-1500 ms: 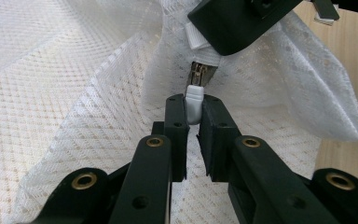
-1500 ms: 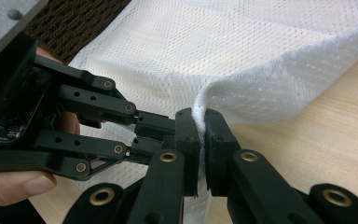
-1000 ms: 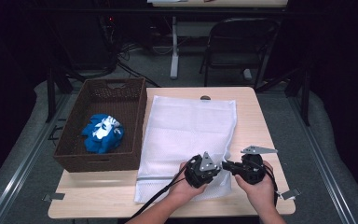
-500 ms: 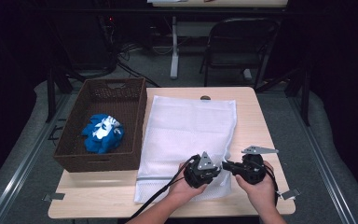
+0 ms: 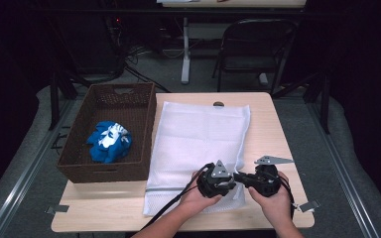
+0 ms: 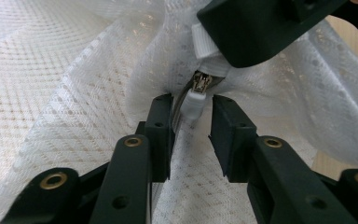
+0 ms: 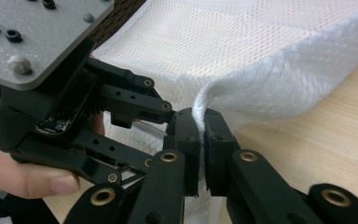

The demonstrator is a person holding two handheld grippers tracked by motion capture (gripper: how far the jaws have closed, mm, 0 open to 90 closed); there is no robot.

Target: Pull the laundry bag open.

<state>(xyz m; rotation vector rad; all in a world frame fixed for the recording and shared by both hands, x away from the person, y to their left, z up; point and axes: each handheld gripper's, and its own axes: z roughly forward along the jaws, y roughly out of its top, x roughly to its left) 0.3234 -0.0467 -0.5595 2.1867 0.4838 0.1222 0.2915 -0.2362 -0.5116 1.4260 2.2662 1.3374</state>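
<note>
1. Right gripper: jaws pinched tight on a fold of the white mesh laundry bag at its near right corner, lifting that edge off the table; likely an anchor, so the cloth stays taut while the zipper gets worked.
2. Left gripper: jaws narrowly parted, just been opening, pads not pressing on anything. Zipper pull hanging between the two pads, its metal slider just beyond the tips; probably a release of the tab, or a re-aim for a fresh bite.
3. Tips of both grippers nearly meeting, seen from above as left facing right; right jaw looming just past the slider in the left gripper view, holding the seam right next to the zipper end so a pull on the tab cannot drag the whole bag.
4. Beyond the jaws: rest of the bag spread flat up the table, closed end farthest away, out of the way of the near-edge work.
5. Farther, off to the left of the jaws: brown wicker basket touching the bag's long edge, crumpled blue cloth inside, seemingly waiting as the load for the bag once open.
</note>
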